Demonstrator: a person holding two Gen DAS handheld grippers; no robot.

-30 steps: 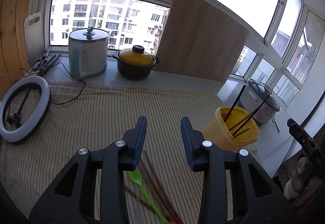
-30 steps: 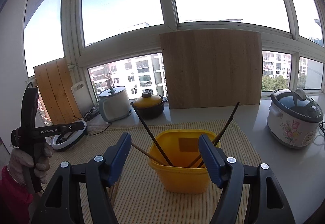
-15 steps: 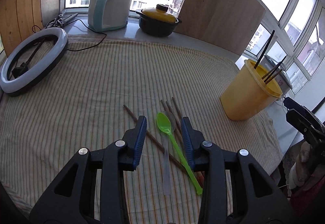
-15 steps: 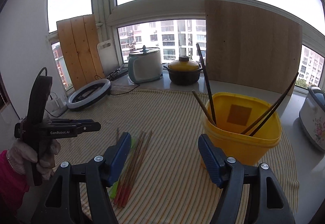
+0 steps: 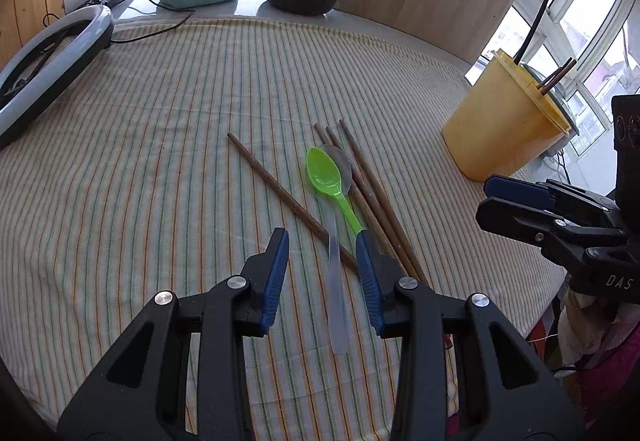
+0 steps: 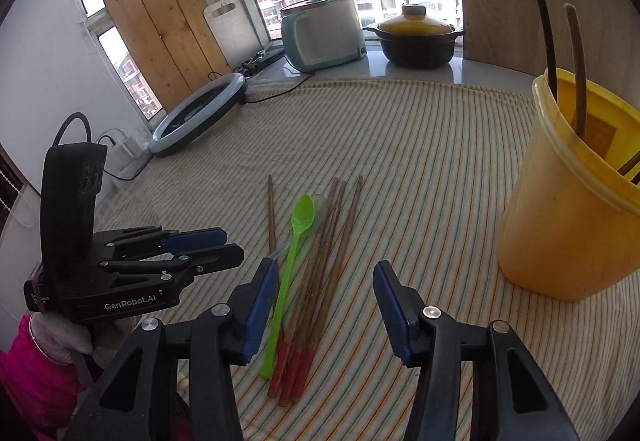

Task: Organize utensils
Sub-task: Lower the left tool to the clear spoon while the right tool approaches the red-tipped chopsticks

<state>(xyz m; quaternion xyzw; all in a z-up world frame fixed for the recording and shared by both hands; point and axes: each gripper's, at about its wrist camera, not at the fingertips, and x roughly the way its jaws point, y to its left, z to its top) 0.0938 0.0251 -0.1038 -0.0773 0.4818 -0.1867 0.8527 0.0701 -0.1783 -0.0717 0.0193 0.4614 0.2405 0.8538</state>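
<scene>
The left claw (image 5: 322, 241) stood wide apart with nothing in it, low over the striped cloth (image 5: 160, 161) on the counter. A clear spoon (image 5: 336, 281) ran between its fingers, and the green spoon (image 5: 326, 177) lay just beyond, beside its right fingertip. The right claw (image 6: 324, 277) was also wide and empty, above the red-tipped chopsticks (image 6: 320, 269). One lone chopstick (image 5: 280, 193) lay left of the spoons. Bare cloth stretched left and far. The yellow cup (image 5: 500, 125) stood near the counter's right edge, holding chopsticks. Only the right view showed the red tips; farther off stood a ring light (image 6: 200, 113).
</scene>
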